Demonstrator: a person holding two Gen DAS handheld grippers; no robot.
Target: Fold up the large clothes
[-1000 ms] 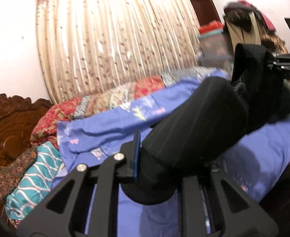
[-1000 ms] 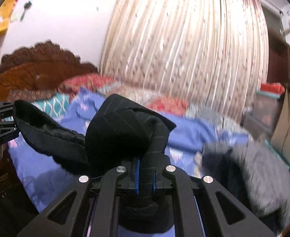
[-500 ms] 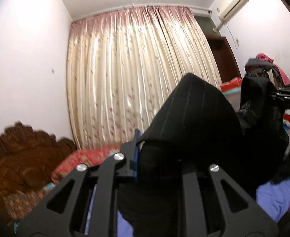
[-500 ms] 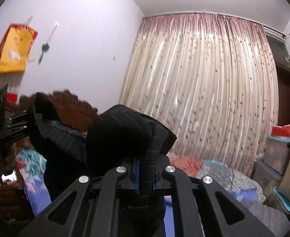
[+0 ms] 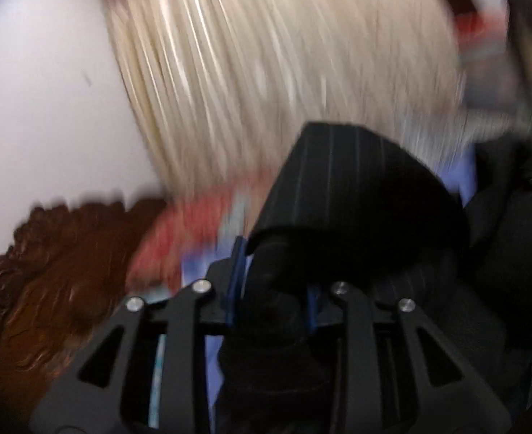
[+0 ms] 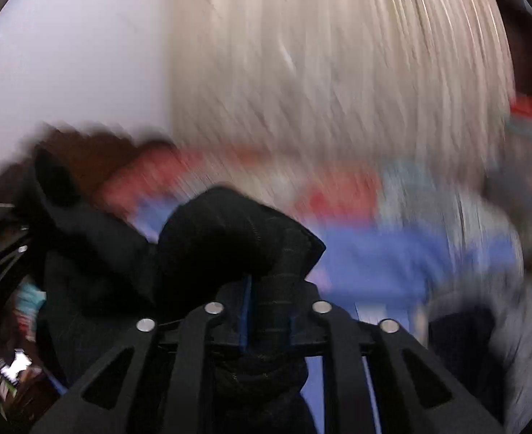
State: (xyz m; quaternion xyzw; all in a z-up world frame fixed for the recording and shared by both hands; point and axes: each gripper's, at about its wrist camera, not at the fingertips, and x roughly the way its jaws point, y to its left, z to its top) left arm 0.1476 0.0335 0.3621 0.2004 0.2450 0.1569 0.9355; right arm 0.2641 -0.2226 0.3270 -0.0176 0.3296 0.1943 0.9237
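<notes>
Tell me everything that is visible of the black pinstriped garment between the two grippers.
The black pinstriped garment looks like thick woven cloth with thin pale stripes. It is bunched and folded over, not flat. One part sits between the fingers of the left gripper, another between those of the right gripper; both sets of jaws are opening. It hangs between them, above the blue bedsheet. Both views are blurred, so its type is unclear.
</notes>
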